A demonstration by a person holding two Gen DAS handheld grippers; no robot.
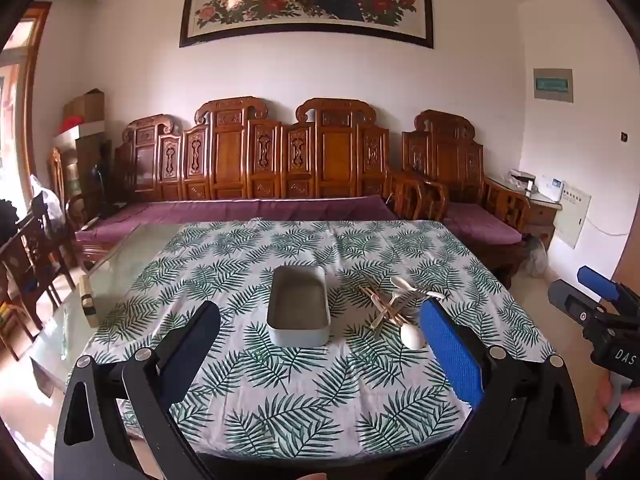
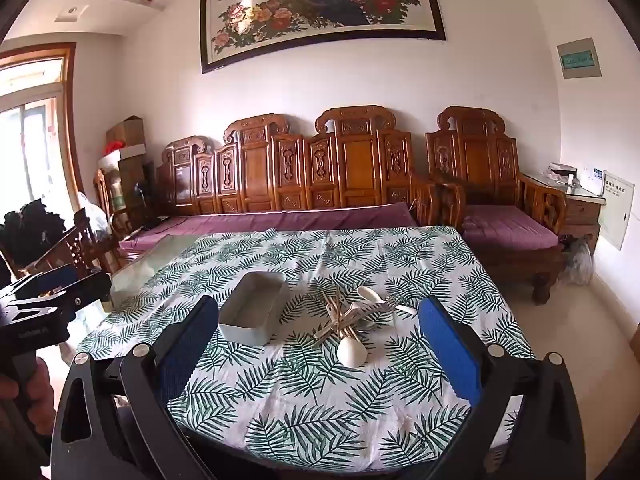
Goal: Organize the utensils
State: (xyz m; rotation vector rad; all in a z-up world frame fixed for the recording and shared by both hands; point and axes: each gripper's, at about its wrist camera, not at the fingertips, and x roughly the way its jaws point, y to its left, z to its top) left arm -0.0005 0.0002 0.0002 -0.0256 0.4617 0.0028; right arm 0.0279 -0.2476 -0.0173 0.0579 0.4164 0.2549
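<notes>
An empty pale grey rectangular box (image 1: 299, 307) stands on the leaf-print tablecloth (image 1: 304, 392). Right of it lies a pile of utensils (image 1: 394, 307): white spoons, wooden chopsticks and a fork, crossed over each other. One white spoon bowl (image 1: 413, 336) lies nearest me. My left gripper (image 1: 320, 340) is open and empty, held above the near part of the table, facing the box. My right gripper (image 2: 318, 336) is open and empty, facing the pile (image 2: 352, 314), with the box (image 2: 253, 309) to its left. The right gripper also shows at the right edge of the left wrist view (image 1: 600, 304).
Bare glass table top (image 1: 120, 264) lies left of the cloth, with a small pale block (image 1: 87, 300) on it. A carved wooden sofa (image 1: 256, 172) with purple cushions stands behind the table. Wooden chairs (image 1: 28, 256) stand at the left.
</notes>
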